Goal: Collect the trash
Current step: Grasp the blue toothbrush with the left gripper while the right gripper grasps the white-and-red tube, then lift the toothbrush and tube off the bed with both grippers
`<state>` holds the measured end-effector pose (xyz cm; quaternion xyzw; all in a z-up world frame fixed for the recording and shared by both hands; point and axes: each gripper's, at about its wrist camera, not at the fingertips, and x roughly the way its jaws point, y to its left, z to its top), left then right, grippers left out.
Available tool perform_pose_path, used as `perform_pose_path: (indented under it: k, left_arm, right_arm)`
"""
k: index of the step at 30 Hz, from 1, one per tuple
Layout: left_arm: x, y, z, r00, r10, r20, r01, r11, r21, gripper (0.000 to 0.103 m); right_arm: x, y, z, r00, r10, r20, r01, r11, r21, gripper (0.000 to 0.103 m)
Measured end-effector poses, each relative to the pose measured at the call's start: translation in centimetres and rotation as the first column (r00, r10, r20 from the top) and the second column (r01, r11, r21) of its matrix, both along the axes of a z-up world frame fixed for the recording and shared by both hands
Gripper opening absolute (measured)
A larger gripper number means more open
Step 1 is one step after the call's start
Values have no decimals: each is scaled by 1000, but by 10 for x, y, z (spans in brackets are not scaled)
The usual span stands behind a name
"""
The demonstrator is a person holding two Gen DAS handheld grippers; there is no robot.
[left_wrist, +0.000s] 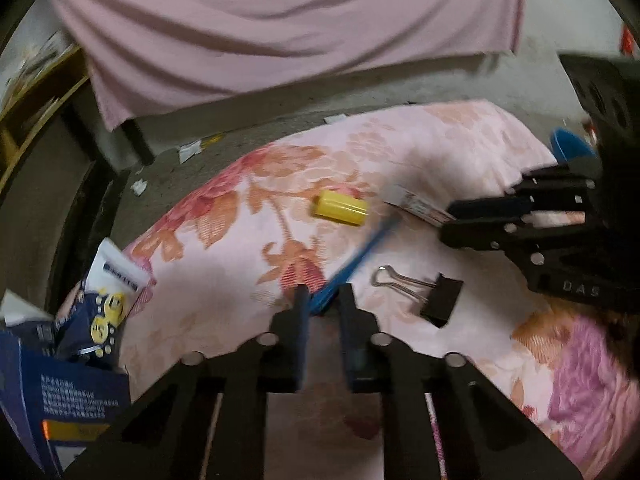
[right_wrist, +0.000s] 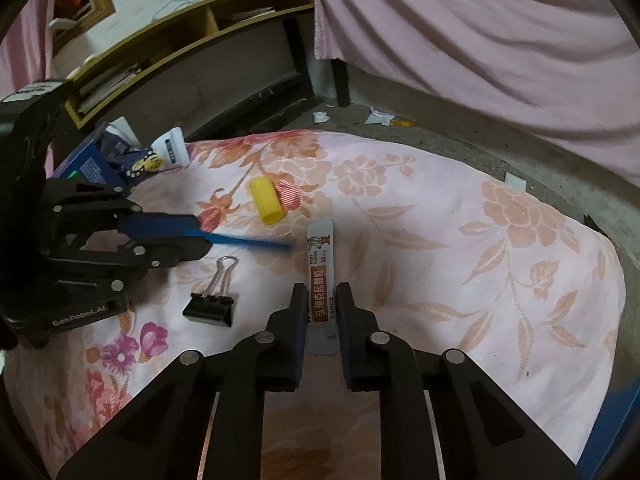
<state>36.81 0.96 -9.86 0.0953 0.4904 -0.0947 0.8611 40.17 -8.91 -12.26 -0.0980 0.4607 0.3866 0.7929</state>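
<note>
Both tongs are gripping trash on the floral-covered worktop (right_wrist: 480,240): the left tongs (left_wrist: 323,300) are pinching a blue stick (left_wrist: 356,256), the right tongs (right_wrist: 322,304) a flat sachet (right_wrist: 322,276). Next, I judge, both are lifting toward the blue box (right_wrist: 90,164) of wrappers at ten o'clock in the right view, leaving the yellow cap (right_wrist: 266,200) and binder clip (right_wrist: 210,308).

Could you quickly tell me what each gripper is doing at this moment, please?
Left gripper: shut on the blue stick.
Right gripper: shut on the sachet.

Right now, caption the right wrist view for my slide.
Right tongs pinch a sachet; left tongs grip a blue stick over floral cloth.
</note>
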Motion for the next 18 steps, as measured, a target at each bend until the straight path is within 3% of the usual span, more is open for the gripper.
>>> perform_pose_path:
  k: [6, 15, 18]
  left_arm:
    - [-3, -2, -6, 1000, -10, 7, 10, 1000, -2, 5]
    - [-29, 1, 12, 989, 119, 88, -102, 979, -176, 5]
    - [-45, -10, 24, 977, 147, 155, -117, 975, -192, 5]
  right_arm:
    - [-2, -2, 1, 1000, 3, -5, -3, 1000, 14, 12]
    - [-16, -14, 16, 998, -16, 65, 11, 997, 73, 11]
    - [-25, -24, 26, 993, -32, 109, 19, 993, 118, 11]
